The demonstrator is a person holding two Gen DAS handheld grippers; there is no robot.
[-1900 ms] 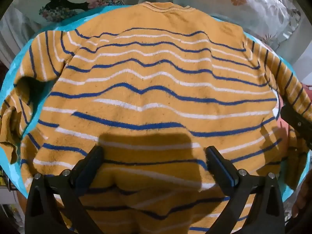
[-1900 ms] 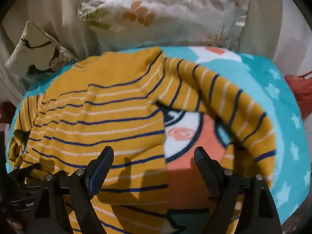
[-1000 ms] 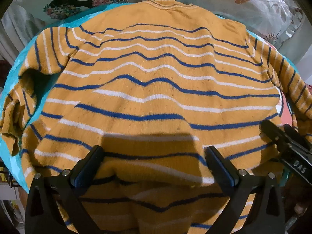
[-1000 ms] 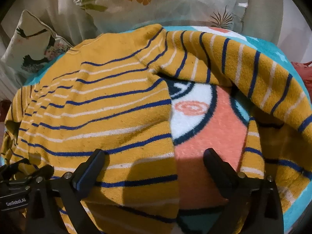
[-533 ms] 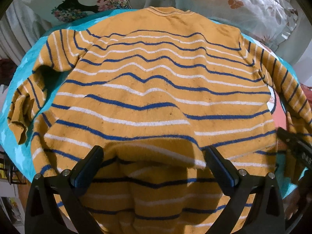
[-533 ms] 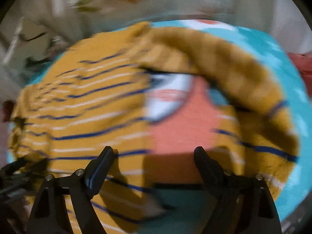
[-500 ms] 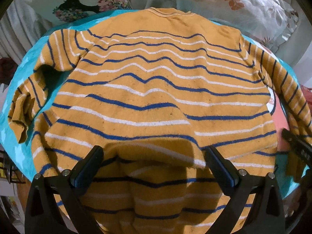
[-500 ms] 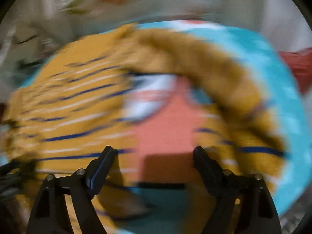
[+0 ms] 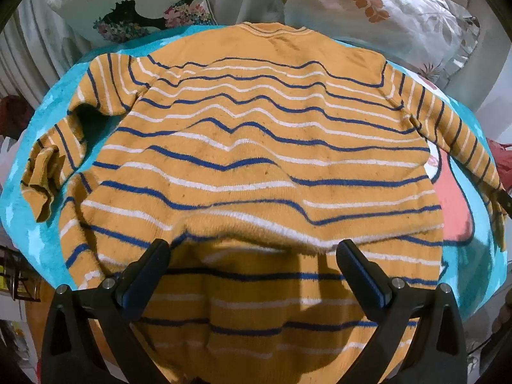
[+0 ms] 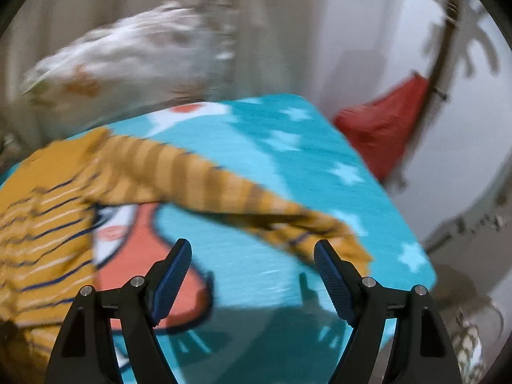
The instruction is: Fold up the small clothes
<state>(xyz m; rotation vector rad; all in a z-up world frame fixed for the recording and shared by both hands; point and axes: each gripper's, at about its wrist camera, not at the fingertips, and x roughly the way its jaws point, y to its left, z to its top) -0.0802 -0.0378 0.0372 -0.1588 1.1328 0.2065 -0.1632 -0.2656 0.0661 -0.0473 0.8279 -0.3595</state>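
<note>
A mustard sweater (image 9: 256,147) with blue and white stripes lies back-up on a teal blanket (image 9: 48,118). My left gripper (image 9: 252,248) hangs open over its lower part, where a raised crease runs between the fingertips without being pinched. The left sleeve (image 9: 54,160) is bunched at the blanket's left edge. In the blurred right wrist view the right sleeve (image 10: 224,185) stretches out to the right. Its cuff (image 10: 345,240) ends just beyond the right fingertip. My right gripper (image 10: 252,249) is open above bare blanket (image 10: 288,160), with nothing between its fingers.
Floral pillows (image 9: 144,9) (image 9: 400,16) lie against the curtain behind the sweater's collar. A red cloth (image 10: 384,124) hangs off the blanket's far right corner, beside a pale wall. The blanket's right edge drops off close to the cuff.
The right gripper swung up and rightward, off the sweater body to the blanket near the cuff; the sleeve now lies straighter. The left gripper drew back a little, so more of the sweater shows.
</note>
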